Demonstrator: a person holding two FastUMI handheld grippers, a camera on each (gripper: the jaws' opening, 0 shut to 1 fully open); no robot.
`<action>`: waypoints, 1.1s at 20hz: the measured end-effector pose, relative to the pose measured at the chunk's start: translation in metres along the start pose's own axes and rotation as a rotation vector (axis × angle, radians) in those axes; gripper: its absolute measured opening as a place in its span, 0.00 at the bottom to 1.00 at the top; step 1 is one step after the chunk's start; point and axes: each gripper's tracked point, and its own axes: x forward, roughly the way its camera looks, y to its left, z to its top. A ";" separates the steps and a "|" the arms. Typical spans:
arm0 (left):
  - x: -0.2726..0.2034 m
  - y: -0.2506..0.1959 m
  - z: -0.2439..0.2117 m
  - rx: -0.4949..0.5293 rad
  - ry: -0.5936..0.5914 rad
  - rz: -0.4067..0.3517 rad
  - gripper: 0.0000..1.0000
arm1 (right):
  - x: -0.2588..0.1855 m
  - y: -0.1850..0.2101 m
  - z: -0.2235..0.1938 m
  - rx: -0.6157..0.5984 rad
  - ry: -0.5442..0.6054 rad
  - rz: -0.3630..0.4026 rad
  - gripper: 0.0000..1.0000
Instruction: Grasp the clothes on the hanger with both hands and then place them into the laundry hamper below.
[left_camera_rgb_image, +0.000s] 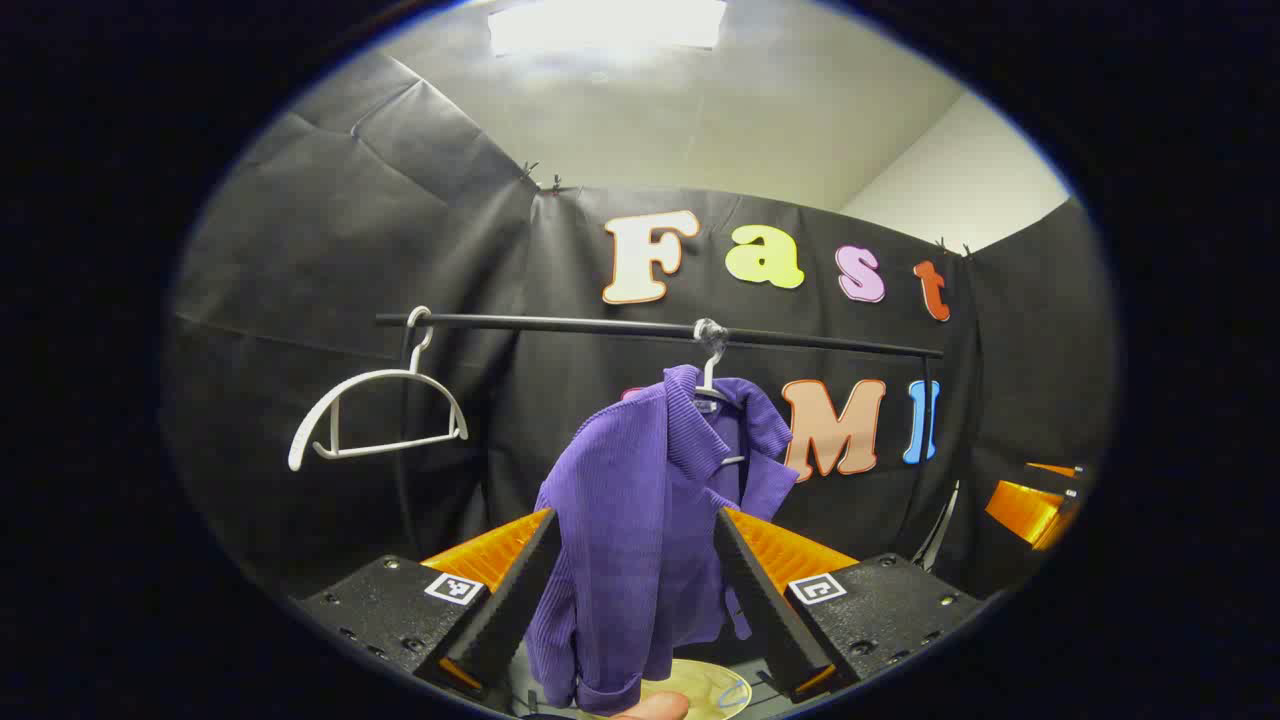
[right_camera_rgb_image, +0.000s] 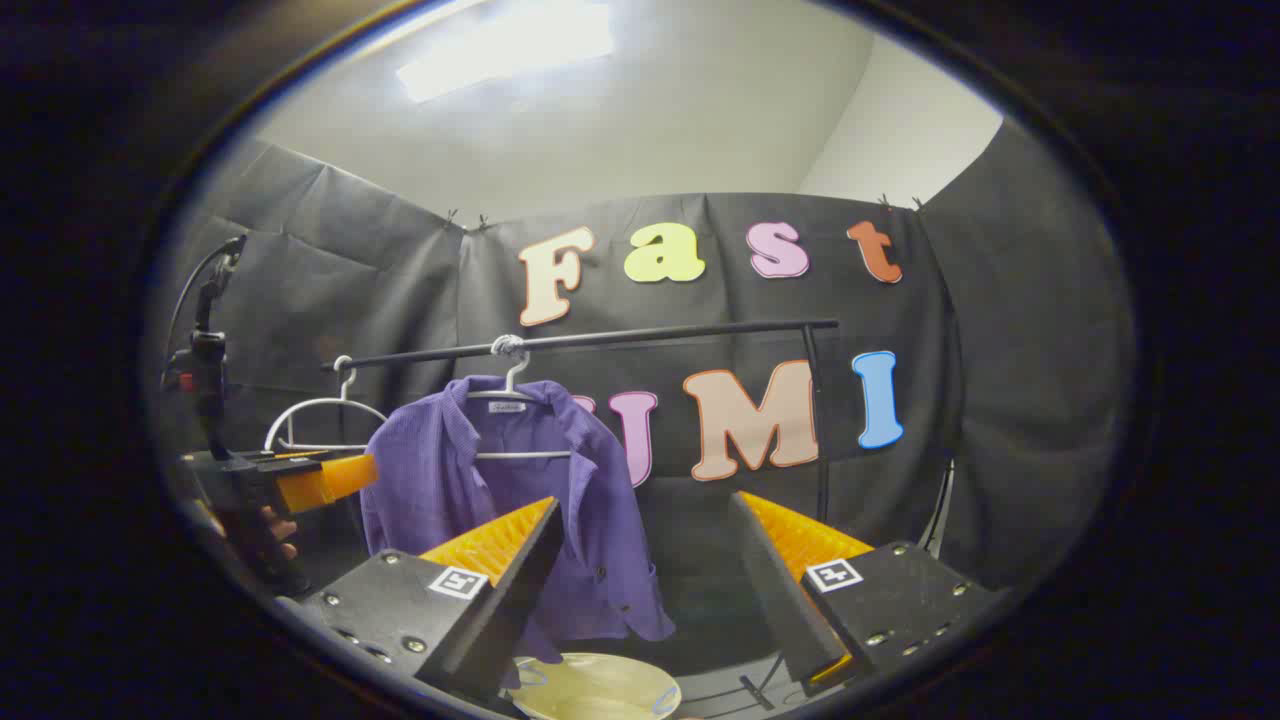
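Jaws apart on both grippers: left (left_camera_rgb_image: 632, 530), right (right_camera_rgb_image: 645, 520). Shirt (left_camera_rgb_image: 640, 500) on hanger (right_camera_rgb_image: 515, 420). Step: approach. Next: close on shirt; hamper (right_camera_rgb_image: 595, 685) below.

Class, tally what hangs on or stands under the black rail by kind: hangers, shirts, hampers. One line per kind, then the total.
Hangers: 2, one bare, one under the shirt
Shirts: 1, purple
Hampers: 1, below the shirt
Total: 4
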 end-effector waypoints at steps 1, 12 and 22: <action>0.000 0.001 0.000 0.009 0.000 0.003 0.92 | 0.000 0.000 0.001 0.003 -0.008 -0.003 0.99; 0.003 -0.006 -0.014 0.025 0.016 -0.010 0.92 | -0.001 0.005 -0.002 0.031 0.010 0.047 1.00; 0.022 -0.016 -0.020 0.062 0.033 0.035 0.95 | 0.018 -0.005 -0.011 0.046 0.046 0.063 1.00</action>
